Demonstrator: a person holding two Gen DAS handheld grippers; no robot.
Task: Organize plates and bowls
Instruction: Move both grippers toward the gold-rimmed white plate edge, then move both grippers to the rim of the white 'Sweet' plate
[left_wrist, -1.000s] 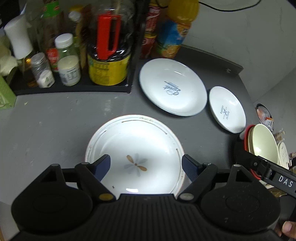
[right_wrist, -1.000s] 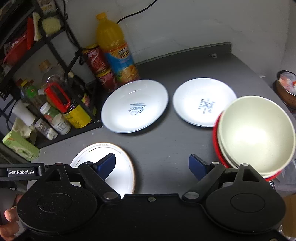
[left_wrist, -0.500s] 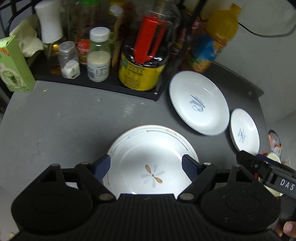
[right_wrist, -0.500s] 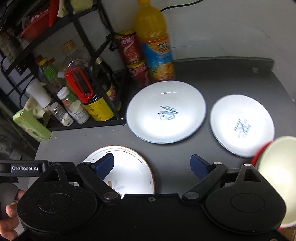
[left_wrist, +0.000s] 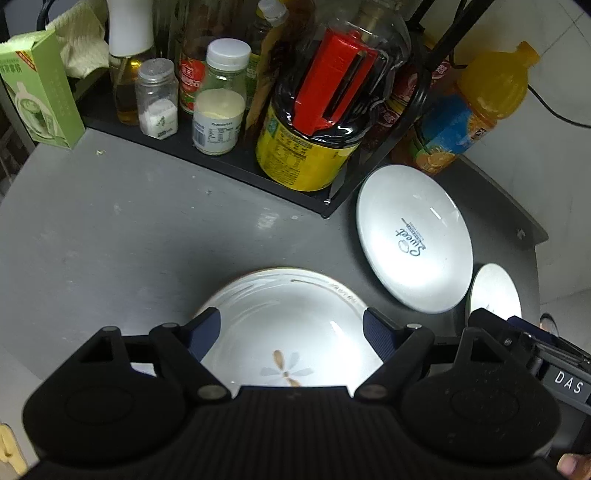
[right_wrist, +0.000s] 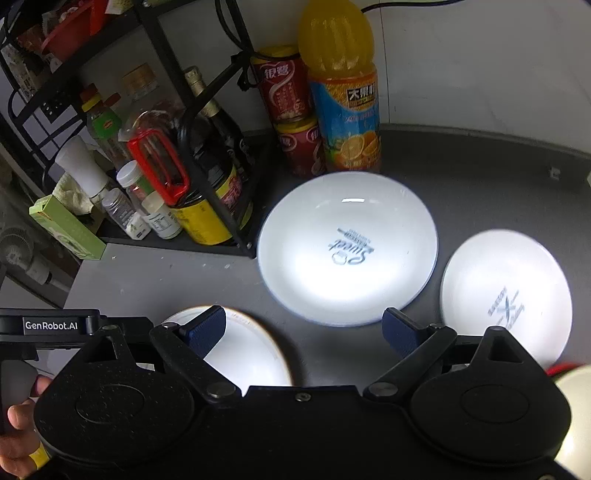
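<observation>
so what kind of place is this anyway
Most likely a home kitchen counter: a black rack crowded with condiment bottles, an orange juice bottle by the wall, and white plates laid out on the grey countertop.

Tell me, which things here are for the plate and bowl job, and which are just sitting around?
For the job:
flower plate
big plate marked Sweet
smaller white plate
cream bowl, only its edge shows

Just sitting around:
orange juice bottle
red cans
rack of sauce bottles and jars
green box
</observation>
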